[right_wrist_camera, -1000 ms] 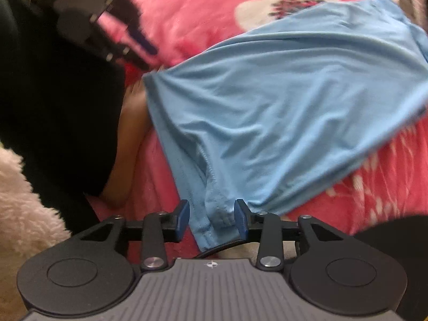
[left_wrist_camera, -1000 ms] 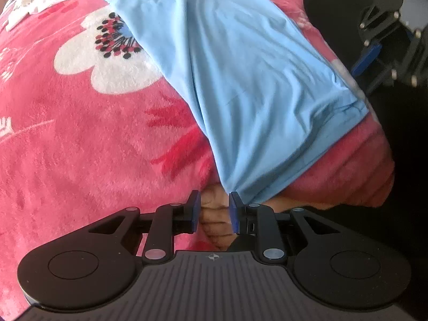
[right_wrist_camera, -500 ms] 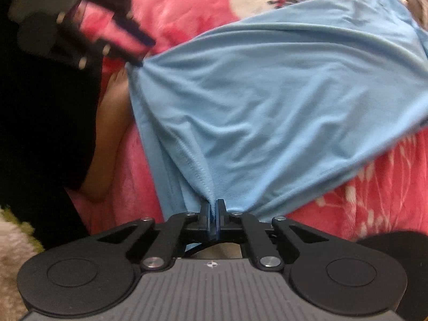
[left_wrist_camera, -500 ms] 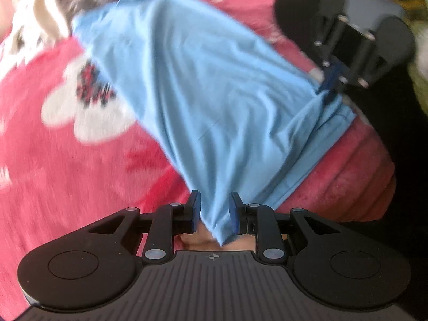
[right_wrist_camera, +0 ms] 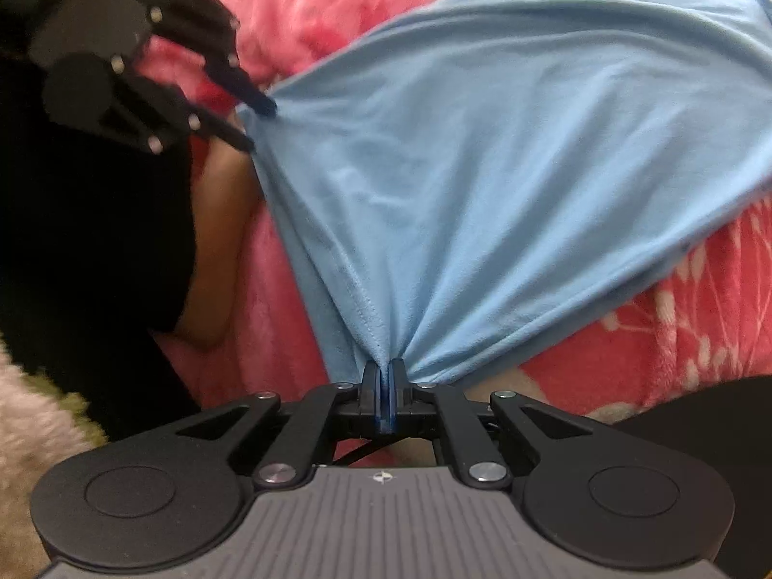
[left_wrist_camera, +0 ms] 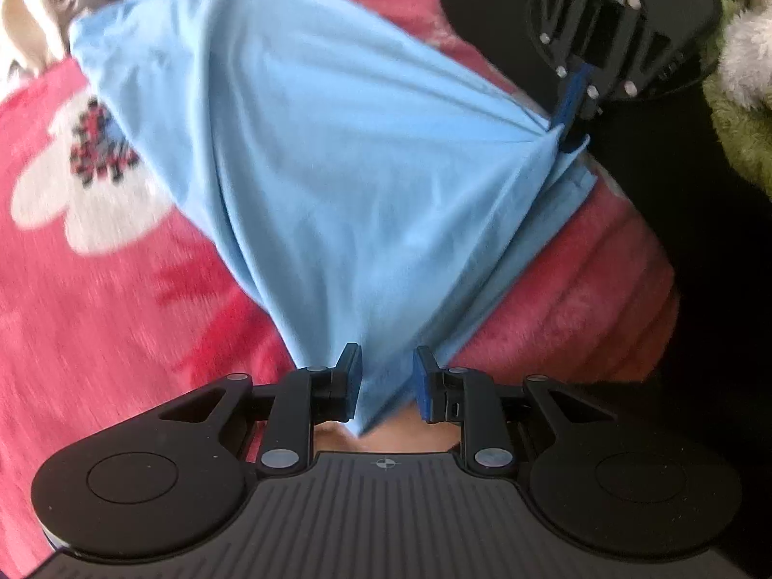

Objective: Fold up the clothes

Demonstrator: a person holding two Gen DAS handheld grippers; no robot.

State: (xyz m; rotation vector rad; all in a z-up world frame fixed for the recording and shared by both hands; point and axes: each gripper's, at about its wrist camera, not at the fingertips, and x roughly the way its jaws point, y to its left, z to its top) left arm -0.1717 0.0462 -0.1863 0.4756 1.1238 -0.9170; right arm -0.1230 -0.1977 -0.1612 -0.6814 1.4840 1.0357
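From the left wrist camera, a light blue garment (left_wrist_camera: 337, 183) stretched from the far left of a pink floral blanket (left_wrist_camera: 96, 299) down to the left gripper (left_wrist_camera: 386, 381). One corner hung between its blue pads (left_wrist_camera: 354, 379), which stood apart with daylight on either side of the cloth. At far right, the right gripper (left_wrist_camera: 572, 113) pinched another corner. A green and white fleecy fabric (left_wrist_camera: 738, 96) filled the far right edge.

The right wrist camera showed what the first could not: the right gripper (right_wrist_camera: 384, 386) clenched tight on a gathered hem, folds fanning outward from its tips. At far left, the left gripper (right_wrist_camera: 253, 125) met the opposite corner, its fingers spread. Bare skin (right_wrist_camera: 217, 241) lay beneath it, beside dark clothing (right_wrist_camera: 87, 241).
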